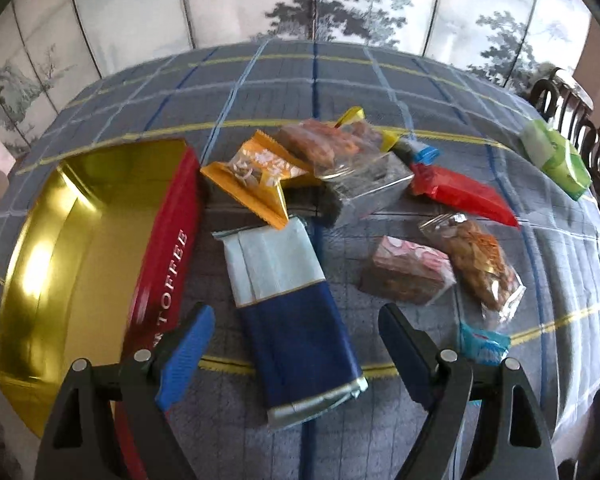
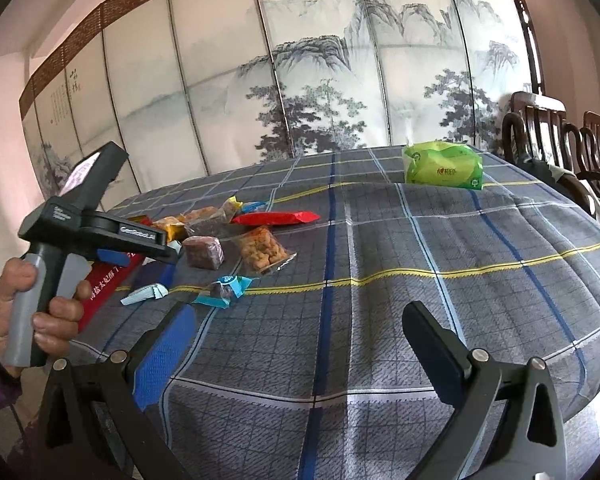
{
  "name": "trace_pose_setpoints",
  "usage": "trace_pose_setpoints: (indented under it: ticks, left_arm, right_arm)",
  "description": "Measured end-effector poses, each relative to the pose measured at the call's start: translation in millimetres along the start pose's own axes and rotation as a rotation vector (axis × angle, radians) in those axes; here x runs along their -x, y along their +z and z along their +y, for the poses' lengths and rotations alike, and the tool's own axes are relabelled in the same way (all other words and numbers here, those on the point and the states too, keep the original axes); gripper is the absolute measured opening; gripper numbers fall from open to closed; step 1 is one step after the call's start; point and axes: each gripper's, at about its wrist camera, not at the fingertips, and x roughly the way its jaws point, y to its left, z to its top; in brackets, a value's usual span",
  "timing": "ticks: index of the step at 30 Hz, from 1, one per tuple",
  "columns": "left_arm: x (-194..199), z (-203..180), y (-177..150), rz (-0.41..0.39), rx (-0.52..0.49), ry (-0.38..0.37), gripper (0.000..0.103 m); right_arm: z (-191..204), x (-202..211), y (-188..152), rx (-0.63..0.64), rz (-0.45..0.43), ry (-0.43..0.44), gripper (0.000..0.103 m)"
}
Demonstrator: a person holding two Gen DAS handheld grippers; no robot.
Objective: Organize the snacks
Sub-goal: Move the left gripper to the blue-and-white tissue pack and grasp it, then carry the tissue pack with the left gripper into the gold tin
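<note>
Left gripper (image 1: 296,322) hovering low, fingers spread wide, nothing between the blue pads (image 1: 188,354). Right gripper (image 2: 296,344) likewise spread, held level and empty. Left hand (image 2: 28,312) wrapped around its grey handle, fingers curled.

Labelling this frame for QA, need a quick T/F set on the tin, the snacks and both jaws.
1. The red toffee tin is open and has no snack inside. True.
2. The left gripper is shut on the blue and silver packet. False: its jaws stand open, one on each side of the packet, and whether they touch it is not clear.
3. The green pack lies apart from the snack pile. True.
4. The right gripper holds the red wrapper. False: it is open over bare tablecloth, and the wrapper lies on the cloth farther off.
5. The tablecloth is plain white. False: it is grey with blue, white and yellow lines.
</note>
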Motion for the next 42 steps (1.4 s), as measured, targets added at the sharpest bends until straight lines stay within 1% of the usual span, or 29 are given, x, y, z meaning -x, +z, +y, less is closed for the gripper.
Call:
trace_pose_setpoints:
  ticks: [3,6,7,8,9,10,14,20,23,27,30,33,42]
  left_arm:
    - [-12,2,5,0.037,0.022,0.004,0.086]
    - [-19,-1,10,0.047,0.008,0.052,0.084]
    - [-21,-4,10,0.049,-0.005,0.077,0.078]
    - [-22,-5,10,0.046,-0.012,0.085,0.06]
    - [-22,-2,11,0.045,0.01,0.031,0.053]
    - [-23,0,11,0.053,0.034,0.009,0.053]
    - [-23,-6,9,0.032,0.016,0.033,0.052]
    - [-14,-11,-5,0.033,0.012,0.001,0.052]
    - [1,-18,-16,0.008,-0.002,0.031,0.052]
    - [15,-16,-28,0.005,0.015,0.032,0.052]
    - [24,-14,-35,-0.005,0.009,0.036,0.052]
    - [32,-14,-40,-0.031,-0.002,0.055,0.052]
    - [50,-12,-49,-0.077,-0.02,0.061,0.052]
  right_arm:
    - [0,-1,2,0.001,-0.002,0.004,0.103]
    - [-1,1,5,0.006,-0.013,0.005,0.103]
    - [-1,0,6,0.007,-0.014,0.006,0.103]
    - [-1,0,6,0.005,-0.014,0.006,0.103]
    - [-2,0,7,0.002,-0.013,0.006,0.103]
    - [-2,0,7,0.0,-0.013,0.007,0.103]
    - [-5,-3,7,-0.01,0.006,0.003,0.103]
    - [-8,0,12,-0.005,-0.006,-0.016,0.103]
    - [-10,1,14,-0.008,-0.01,-0.023,0.103]
    - [-10,-1,14,-0.011,0.006,-0.023,0.103]
    - [-6,-2,14,-0.005,0.016,-0.016,0.103]
    - [0,-2,13,0.011,0.027,-0.005,0.103]
    - [11,-6,12,0.023,0.059,0.013,0.103]
